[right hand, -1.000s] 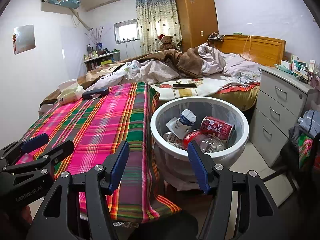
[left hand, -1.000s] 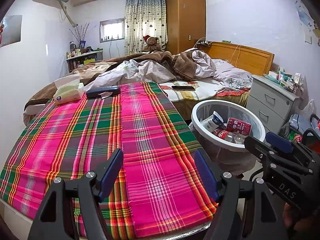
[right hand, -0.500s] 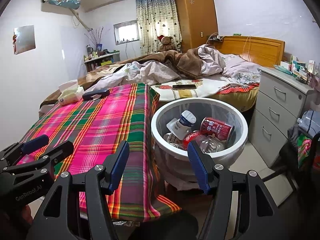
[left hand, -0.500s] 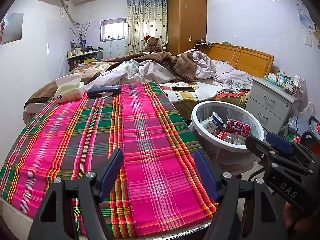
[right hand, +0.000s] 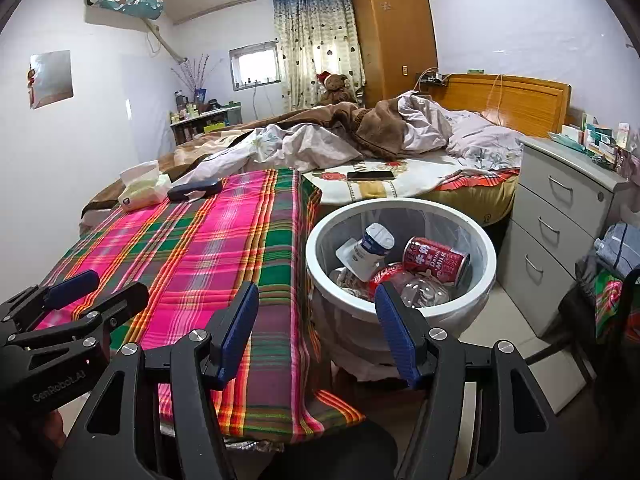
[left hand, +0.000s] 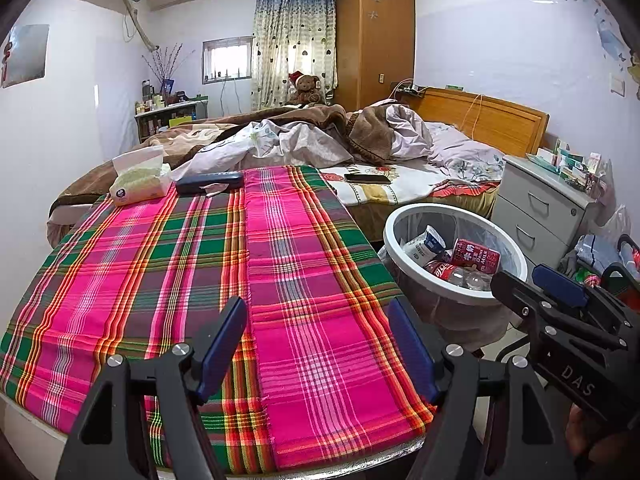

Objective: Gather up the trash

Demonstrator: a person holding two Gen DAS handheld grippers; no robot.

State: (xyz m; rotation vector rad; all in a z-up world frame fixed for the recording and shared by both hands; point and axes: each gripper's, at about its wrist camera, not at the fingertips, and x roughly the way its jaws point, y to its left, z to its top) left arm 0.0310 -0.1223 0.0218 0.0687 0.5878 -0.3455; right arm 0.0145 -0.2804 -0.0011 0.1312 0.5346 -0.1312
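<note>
A white round trash bin (right hand: 400, 206) stands on the floor to the right of the plaid-covered table (right hand: 192, 248). It holds a red milk can (right hand: 436, 260), a white yoghurt bottle (right hand: 366, 248) and a crushed clear bottle (right hand: 420, 292). The bin also shows in the left wrist view (left hand: 454, 210). My left gripper (left hand: 316, 336) is open and empty above the table's near edge. My right gripper (right hand: 316, 316) is open and empty, near the bin's front rim.
A tissue pack (left hand: 138, 182) and a dark case (left hand: 208, 182) lie at the table's far end. An unmade bed (left hand: 320, 140) with a phone (left hand: 367, 178) lies behind. A grey drawer unit (right hand: 560, 216) stands right of the bin, with bags (right hand: 612, 280) on the floor.
Both grippers have hardly moved; the views shifted very slightly. Nothing was taken or let go.
</note>
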